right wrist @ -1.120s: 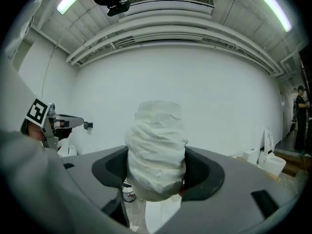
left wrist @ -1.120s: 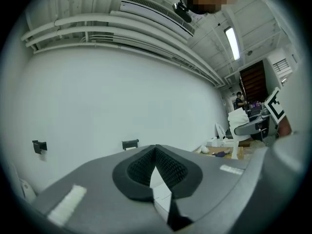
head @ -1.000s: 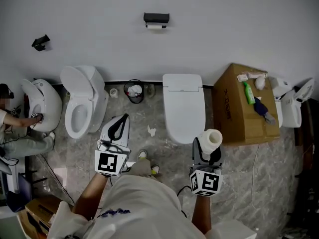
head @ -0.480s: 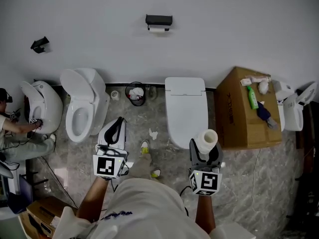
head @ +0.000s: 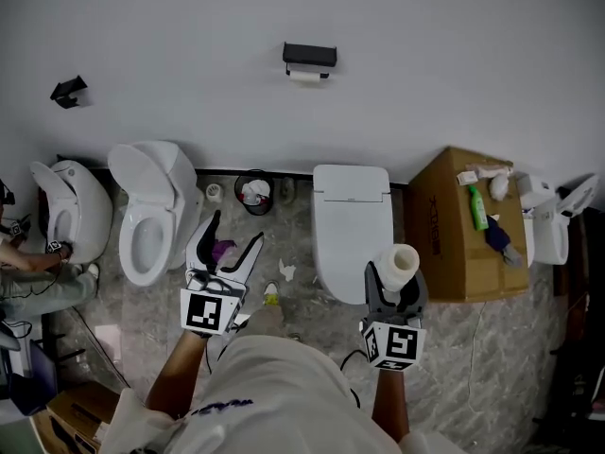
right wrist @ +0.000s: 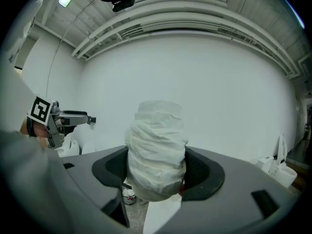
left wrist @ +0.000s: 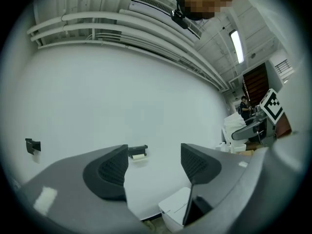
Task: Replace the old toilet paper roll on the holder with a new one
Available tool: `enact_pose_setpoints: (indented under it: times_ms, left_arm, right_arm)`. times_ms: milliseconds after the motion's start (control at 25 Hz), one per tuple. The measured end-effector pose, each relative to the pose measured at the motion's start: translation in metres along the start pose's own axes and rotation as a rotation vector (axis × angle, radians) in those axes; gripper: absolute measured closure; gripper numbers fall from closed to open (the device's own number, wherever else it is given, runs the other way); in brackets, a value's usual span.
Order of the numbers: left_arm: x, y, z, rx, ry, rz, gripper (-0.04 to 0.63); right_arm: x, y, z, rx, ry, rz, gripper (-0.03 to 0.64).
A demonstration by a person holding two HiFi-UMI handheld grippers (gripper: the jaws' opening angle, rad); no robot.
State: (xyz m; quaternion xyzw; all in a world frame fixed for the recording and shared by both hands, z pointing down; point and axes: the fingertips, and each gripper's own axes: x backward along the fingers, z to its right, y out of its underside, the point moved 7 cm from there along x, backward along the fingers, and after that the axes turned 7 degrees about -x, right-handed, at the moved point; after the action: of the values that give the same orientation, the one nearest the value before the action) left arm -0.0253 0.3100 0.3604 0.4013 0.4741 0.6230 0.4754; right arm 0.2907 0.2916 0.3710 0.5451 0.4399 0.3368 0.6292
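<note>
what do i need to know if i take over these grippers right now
Left gripper: jaws have just opened, nothing between them.
Right gripper: shut on the new roll, held upright.
Holder: on the wall ahead, old roll hanging under it, above the closed toilet.
Done: new roll is in hand.
Left: get to the holder, take the old roll off, probably with the free left gripper, then fit the new one.
</note>
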Motion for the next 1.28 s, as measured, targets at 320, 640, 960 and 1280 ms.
enact_pose_setpoints:
  times_ms: [320, 640, 960, 1280]
  left_arm:
    - [-0.039, 0.008, -0.046, -0.013, -0.016, 0.013, 0.222]
    - [-0.064, 0.031, -0.088, -0.02, 0.032, 0.006, 0.23]
    - [-0.095, 0.054, -0.111, -0.005, 0.087, -0.036, 0.229]
    - [-0.12, 0.067, -0.123, -0.011, 0.083, -0.047, 0.229]
  right_arm:
    - [-0.063, -0.022, -0.02, 0.013, -0.015, 0.016, 0.31]
    - [-0.116, -0.031, -0.051, 0.026, -0.03, -0.005, 0.31]
    - [-0.15, -0.032, -0.066, 0.02, -0.009, -0.05, 0.31]
    - [-0.184, -0.028, -0.06, 0.016, -0.009, -0.064, 0.31]
